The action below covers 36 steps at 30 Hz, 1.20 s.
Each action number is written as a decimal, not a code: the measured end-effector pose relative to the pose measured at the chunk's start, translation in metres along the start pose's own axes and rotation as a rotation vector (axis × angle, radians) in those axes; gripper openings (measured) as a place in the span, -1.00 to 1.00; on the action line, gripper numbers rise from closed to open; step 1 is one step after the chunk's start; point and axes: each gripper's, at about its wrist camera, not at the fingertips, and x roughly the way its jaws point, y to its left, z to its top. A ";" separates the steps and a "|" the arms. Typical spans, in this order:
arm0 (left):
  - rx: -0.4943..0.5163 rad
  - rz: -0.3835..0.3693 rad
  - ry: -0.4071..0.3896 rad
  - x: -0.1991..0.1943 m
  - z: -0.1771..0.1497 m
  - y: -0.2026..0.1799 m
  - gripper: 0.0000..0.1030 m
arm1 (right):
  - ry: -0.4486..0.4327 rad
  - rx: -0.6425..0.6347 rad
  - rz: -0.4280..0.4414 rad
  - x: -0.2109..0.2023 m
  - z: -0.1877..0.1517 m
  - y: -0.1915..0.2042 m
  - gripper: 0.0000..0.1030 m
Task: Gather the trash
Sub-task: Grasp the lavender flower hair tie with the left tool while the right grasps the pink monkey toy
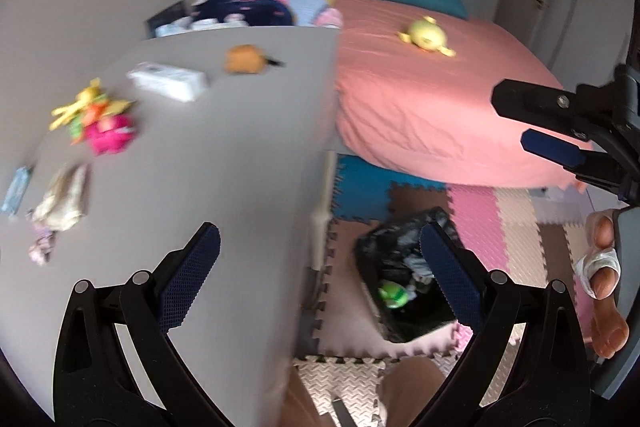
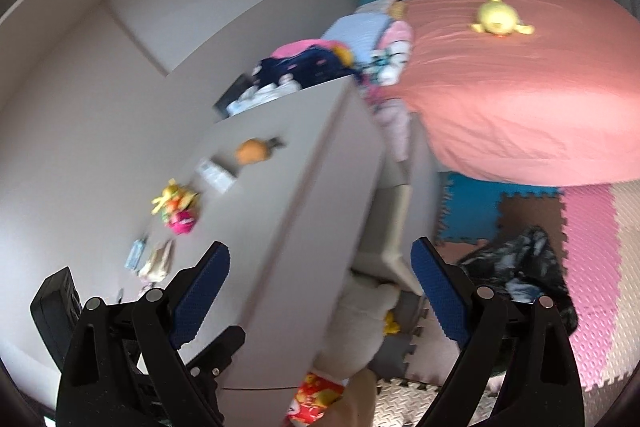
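Note:
On the grey table (image 1: 224,155) lie a crumpled beige wrapper (image 1: 62,203), a blue packet (image 1: 16,189) and a small pinkish scrap (image 1: 42,247), all at its left side. My left gripper (image 1: 320,259) hangs open and empty over the table's right edge. A bin lined with a black bag (image 1: 404,267) stands on the floor beside the table, with some rubbish and a green item inside. My right gripper (image 2: 320,267) is open and empty, above the table's near corner. The beige wrapper (image 2: 158,261) and the black bag (image 2: 520,267) also show there. Both views are blurred.
Further back on the table sit a white tissue pack (image 1: 168,81), an orange toy (image 1: 244,59) and yellow and pink toys (image 1: 96,123). A bed with a pink sheet (image 1: 432,107) holds a yellow plush (image 1: 426,35). Foam puzzle mats (image 1: 480,219) cover the floor.

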 end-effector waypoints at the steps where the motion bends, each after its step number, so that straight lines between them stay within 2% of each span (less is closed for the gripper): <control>1: -0.023 0.018 -0.003 -0.004 -0.001 0.015 0.88 | 0.007 -0.012 0.012 0.006 0.000 0.011 0.79; 10: -0.202 0.146 -0.023 -0.028 -0.016 0.123 0.88 | 0.101 -0.115 0.111 0.055 -0.005 0.094 0.79; 17: -0.323 0.238 0.000 -0.034 -0.029 0.206 0.88 | 0.168 -0.160 0.140 0.097 -0.010 0.144 0.79; 27: -0.381 0.255 0.012 -0.031 -0.030 0.261 0.88 | 0.237 -0.199 0.129 0.150 -0.011 0.186 0.79; 32: -0.348 0.265 0.029 -0.024 -0.036 0.282 0.88 | 0.258 -0.241 0.110 0.181 -0.007 0.206 0.79; 36: -0.314 0.259 0.041 -0.016 -0.041 0.289 0.75 | 0.278 -0.281 0.082 0.214 -0.004 0.219 0.79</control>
